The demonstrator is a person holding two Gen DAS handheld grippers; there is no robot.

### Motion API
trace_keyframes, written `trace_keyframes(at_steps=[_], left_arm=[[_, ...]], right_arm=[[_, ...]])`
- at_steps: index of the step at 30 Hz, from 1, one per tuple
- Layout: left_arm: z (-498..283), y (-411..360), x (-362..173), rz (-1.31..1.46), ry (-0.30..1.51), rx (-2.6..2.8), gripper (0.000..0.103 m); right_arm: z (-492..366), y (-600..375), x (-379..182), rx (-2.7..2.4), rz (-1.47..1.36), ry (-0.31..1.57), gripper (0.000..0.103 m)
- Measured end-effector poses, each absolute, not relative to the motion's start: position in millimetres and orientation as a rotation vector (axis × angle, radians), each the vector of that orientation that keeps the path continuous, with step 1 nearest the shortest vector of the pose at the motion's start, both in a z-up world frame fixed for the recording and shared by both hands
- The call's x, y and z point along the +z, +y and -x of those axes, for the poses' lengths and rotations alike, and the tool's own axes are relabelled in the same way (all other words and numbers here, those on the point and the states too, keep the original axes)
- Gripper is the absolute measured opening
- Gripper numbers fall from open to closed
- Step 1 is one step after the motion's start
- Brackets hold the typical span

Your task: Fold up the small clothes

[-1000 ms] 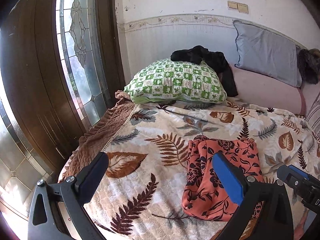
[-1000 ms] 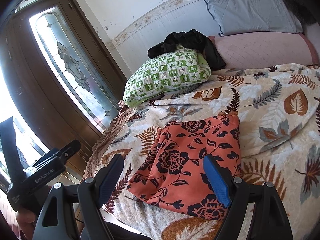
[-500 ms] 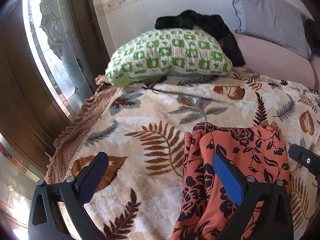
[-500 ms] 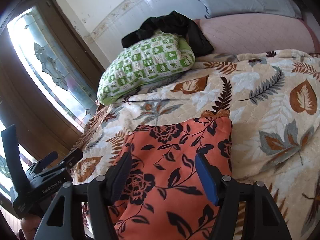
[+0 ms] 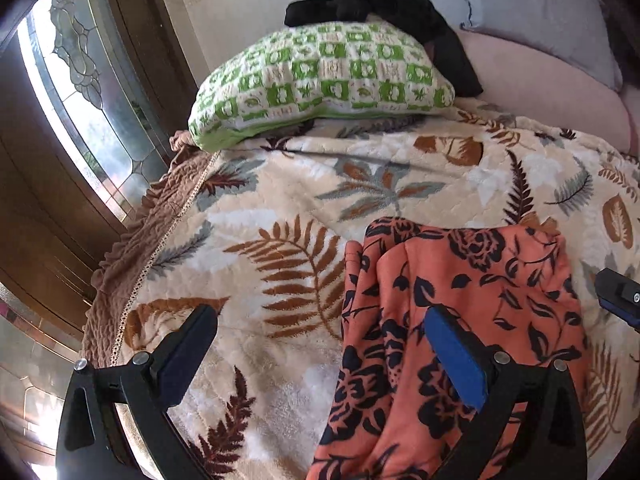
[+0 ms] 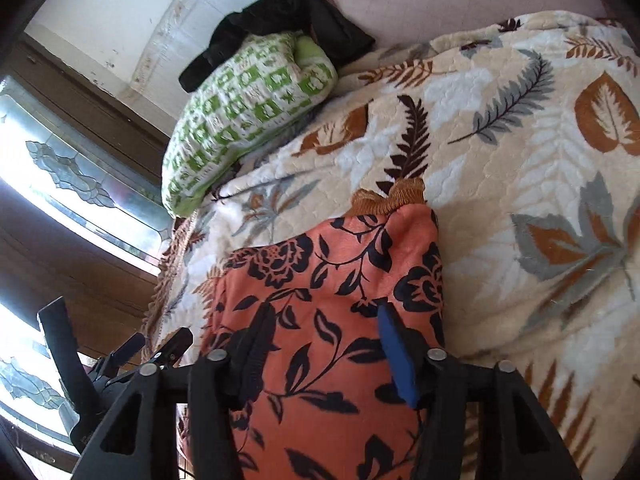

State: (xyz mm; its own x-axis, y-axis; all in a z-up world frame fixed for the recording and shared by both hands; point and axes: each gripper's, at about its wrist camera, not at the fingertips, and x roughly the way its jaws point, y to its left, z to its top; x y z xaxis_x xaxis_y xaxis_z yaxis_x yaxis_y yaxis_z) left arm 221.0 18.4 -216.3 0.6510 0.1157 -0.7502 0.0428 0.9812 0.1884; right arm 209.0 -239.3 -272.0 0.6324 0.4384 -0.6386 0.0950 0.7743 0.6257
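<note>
An orange garment with black flowers [image 5: 472,292] lies folded on the leaf-print blanket [image 5: 280,208]; it also shows in the right wrist view [image 6: 332,280], with an orange frilled edge at its far end. My left gripper [image 5: 320,344] is open over the garment's left edge, its right finger above the cloth and its left finger above the blanket. My right gripper [image 6: 324,344] is open low over the middle of the garment, a finger on either side. Neither holds anything. The left gripper appears at the lower left of the right wrist view [image 6: 120,364].
A green checked pillow [image 5: 320,80] with a black garment [image 5: 384,8] on top lies at the bed's head. A grey pillow [image 5: 540,20] leans on the wall. A wooden door with leaded glass [image 5: 80,80] stands left of the bed edge.
Both grippers have moved forward and down toward the garment. The right gripper's jaws have narrowed a little and now straddle its middle.
</note>
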Motion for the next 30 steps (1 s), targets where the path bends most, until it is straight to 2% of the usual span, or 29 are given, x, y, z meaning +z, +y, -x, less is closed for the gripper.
trace_keyframes(at_steps=[7,14,20,30], left_arm=[[-152,9,-143,-0.150,0.699,0.005,0.103],[-104,1,-95,-0.129,0.580,-0.040,0.103],[-86,-3,-79,-0.116,0.544,-0.058,0.103],[-88,-2,-82,-0.122,0.545,-0.042,0.103]], right_arm=[[-142,-246,-211,0.227,-0.616,0.771,0.063],[-98,-253,-178,0.220,-0.604,0.699,0.068],[-80,-252,-165,0.224,-0.587,0.673,0.071],[-76,-244,-161,0.242,-0.576,0.659,0.072]])
